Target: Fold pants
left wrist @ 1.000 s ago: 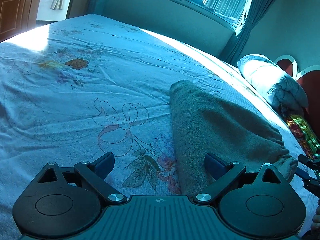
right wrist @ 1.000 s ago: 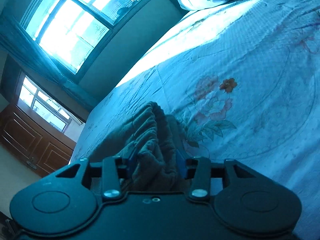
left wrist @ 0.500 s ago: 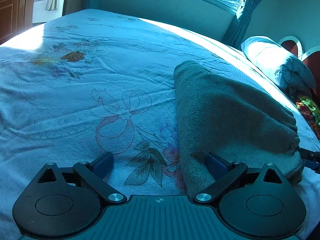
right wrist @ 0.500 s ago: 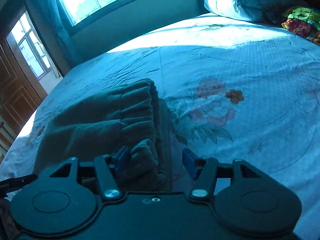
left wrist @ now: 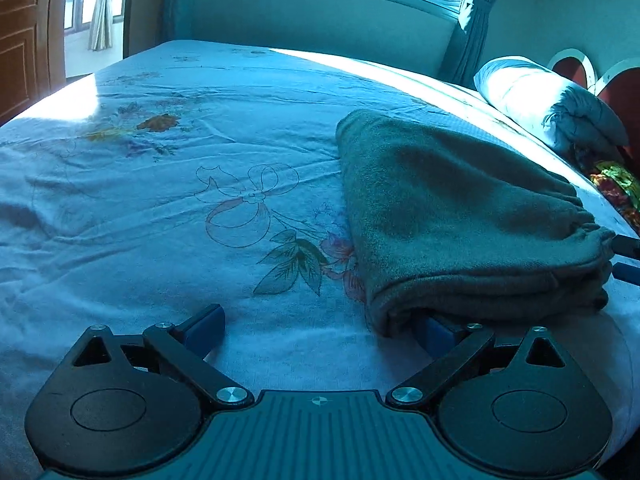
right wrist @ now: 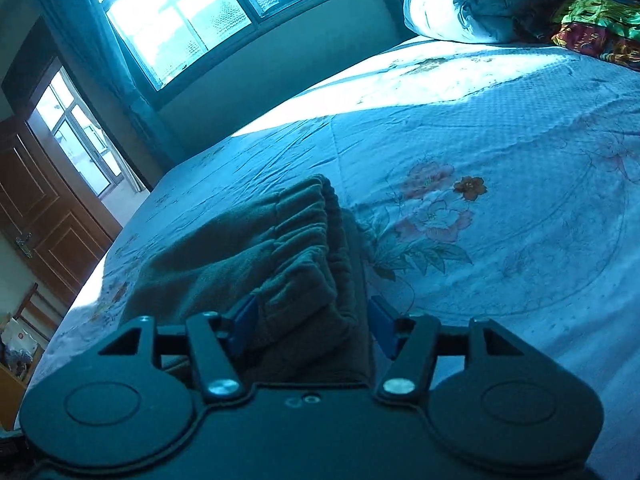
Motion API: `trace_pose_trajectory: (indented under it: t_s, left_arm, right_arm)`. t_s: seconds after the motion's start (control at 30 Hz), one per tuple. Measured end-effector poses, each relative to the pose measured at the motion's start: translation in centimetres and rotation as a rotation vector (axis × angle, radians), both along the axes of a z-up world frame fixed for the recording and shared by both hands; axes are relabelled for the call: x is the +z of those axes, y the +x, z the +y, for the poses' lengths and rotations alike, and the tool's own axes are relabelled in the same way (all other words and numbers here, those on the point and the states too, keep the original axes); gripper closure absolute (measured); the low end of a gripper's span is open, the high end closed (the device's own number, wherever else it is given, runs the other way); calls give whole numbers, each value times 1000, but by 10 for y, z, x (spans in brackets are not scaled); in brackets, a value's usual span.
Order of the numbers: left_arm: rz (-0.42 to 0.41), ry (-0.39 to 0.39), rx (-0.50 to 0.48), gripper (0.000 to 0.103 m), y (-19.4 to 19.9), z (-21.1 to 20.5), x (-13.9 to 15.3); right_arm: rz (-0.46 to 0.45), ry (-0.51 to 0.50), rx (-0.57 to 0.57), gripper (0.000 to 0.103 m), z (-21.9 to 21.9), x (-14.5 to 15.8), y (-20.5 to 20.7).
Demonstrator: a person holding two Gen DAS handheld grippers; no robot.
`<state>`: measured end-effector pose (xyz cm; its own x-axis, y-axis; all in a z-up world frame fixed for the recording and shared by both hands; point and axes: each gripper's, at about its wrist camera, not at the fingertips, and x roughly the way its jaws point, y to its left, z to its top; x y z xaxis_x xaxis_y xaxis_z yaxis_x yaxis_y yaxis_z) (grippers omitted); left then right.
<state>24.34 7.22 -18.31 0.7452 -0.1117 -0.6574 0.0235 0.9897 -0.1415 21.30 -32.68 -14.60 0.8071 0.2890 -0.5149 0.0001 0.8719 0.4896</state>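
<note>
The dark grey pants lie folded in a thick stack on the floral bed sheet. My left gripper is open at the near edge of the stack; its right finger is tucked under the fold, its left finger rests on bare sheet. In the right wrist view the pants' gathered waistband sits between the jaws of my right gripper, which stand open around the cloth without pinching it. The right gripper's fingertips show at the far right of the left wrist view.
A white pillow and a colourful cloth lie at the head of the bed. A window and curtains are behind the bed. A wooden door stands at the left. The bed edge is near my grippers.
My right gripper has opened and let go of the waistband. The pants have settled flat onto the bed. My left gripper stayed open and drew slightly back.
</note>
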Motion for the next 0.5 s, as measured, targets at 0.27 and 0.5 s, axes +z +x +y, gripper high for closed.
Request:
trace_pose_trajectory:
  t_s: [0.27, 0.5]
  left_arm:
    - [6, 37, 79, 5, -5, 10, -10]
    - [24, 73, 104, 5, -14, 26, 4]
  right_arm:
    - [8, 4, -4, 47, -3, 1, 2]
    - [6, 93, -13, 45, -22, -1, 6]
